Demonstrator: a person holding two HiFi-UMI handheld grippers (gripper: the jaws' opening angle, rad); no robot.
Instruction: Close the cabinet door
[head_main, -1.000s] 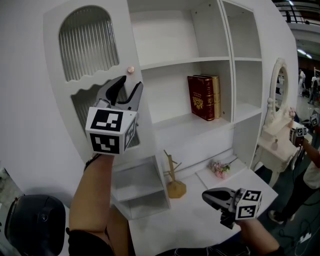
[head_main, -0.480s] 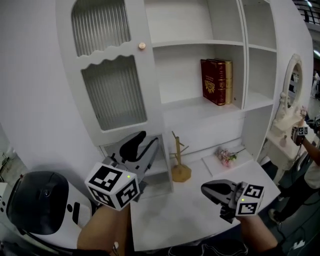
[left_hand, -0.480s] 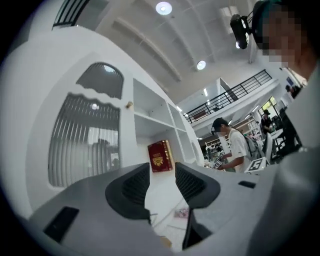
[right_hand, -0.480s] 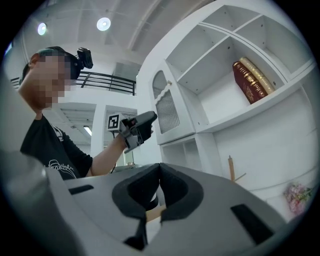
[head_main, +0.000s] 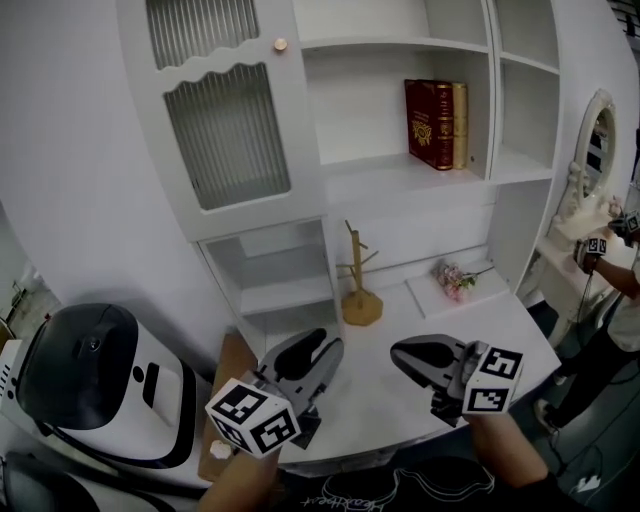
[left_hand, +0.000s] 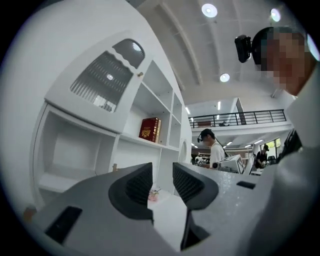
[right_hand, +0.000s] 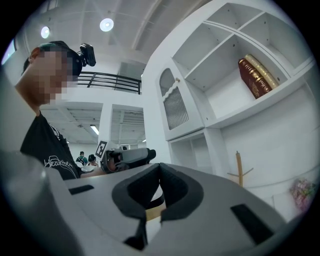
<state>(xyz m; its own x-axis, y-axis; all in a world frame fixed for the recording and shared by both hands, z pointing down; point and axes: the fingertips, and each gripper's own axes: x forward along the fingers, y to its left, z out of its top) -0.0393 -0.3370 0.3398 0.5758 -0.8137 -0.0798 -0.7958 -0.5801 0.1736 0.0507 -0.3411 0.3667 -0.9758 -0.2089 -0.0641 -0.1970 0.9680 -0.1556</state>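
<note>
On our left gripper (left_hand: 162, 167) the dark ribbed jaws stand apart with nothing between them, and they are closing. On our right gripper (right_hand: 160, 167) the jaw tips meet on nothing. Both grippers point level over the near part of the white desk top (head_main: 375, 385), well apart from the cabinet. The white cabinet door with ribbed glass panels (head_main: 225, 110) lies flat across the left compartment and looks shut. Its small round knob (head_main: 280, 44) sits beside the open shelves, which hold dark red hardback books (head_main: 430, 95). A light wooden peg stand (head_main: 357, 295) rises from the desk below.
</note>
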